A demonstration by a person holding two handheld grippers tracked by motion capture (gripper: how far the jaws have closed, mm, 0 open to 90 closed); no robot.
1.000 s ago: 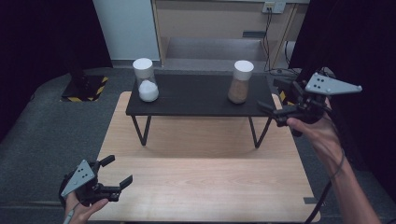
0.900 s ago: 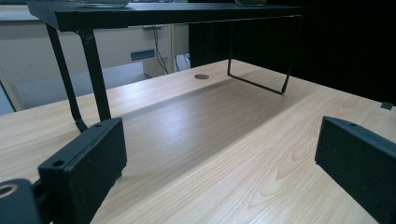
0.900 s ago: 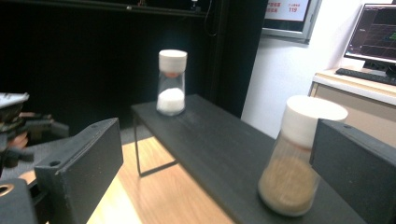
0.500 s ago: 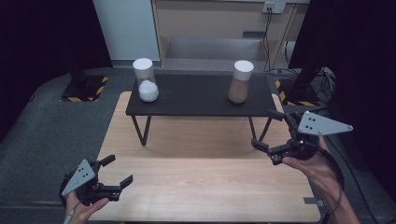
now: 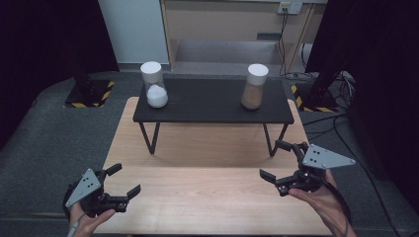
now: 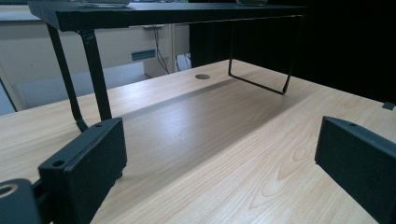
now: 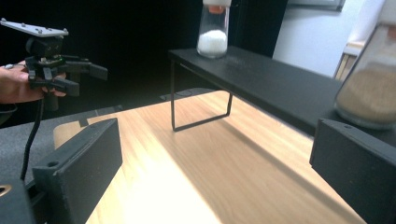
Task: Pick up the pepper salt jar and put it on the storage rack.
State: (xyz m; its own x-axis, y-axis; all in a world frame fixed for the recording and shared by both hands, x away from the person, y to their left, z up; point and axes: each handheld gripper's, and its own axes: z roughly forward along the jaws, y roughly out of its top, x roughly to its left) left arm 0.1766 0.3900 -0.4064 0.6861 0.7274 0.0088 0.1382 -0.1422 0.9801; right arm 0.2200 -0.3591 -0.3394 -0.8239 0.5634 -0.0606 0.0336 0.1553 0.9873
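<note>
We hold the right gripper (image 5: 277, 163) low over the near right part of the wooden table (image 5: 207, 197), its jaws spread wide with nothing between them; its grey three-cornered plate sits on top and the right hand (image 5: 323, 197) grips it from behind. In the right gripper view the two black jaws frame the tabletop, and the brown-filled jar (image 7: 369, 88) appears just beyond the jaw at the right of that view, well apart from it. We hold the left gripper (image 5: 123, 181) at the near left corner of the table, jaws likewise wide apart and holding nothing, with the left hand (image 5: 86, 217) around its body. The left gripper view looks along the bare wood toward the legs of the black stand (image 6: 163, 11). Further out, the black stand (image 5: 212, 106) sits across the far half of the table. The brown-filled jar (image 5: 254, 89) stands upright on the right part of the stand, with a white lid. The white-filled jar (image 5: 154, 86) stands upright on the left part of the stand, also with a white lid. Both jars are well apart from each gripper and from each other. The grey floor (image 5: 49, 148) surrounds the table.
</note>
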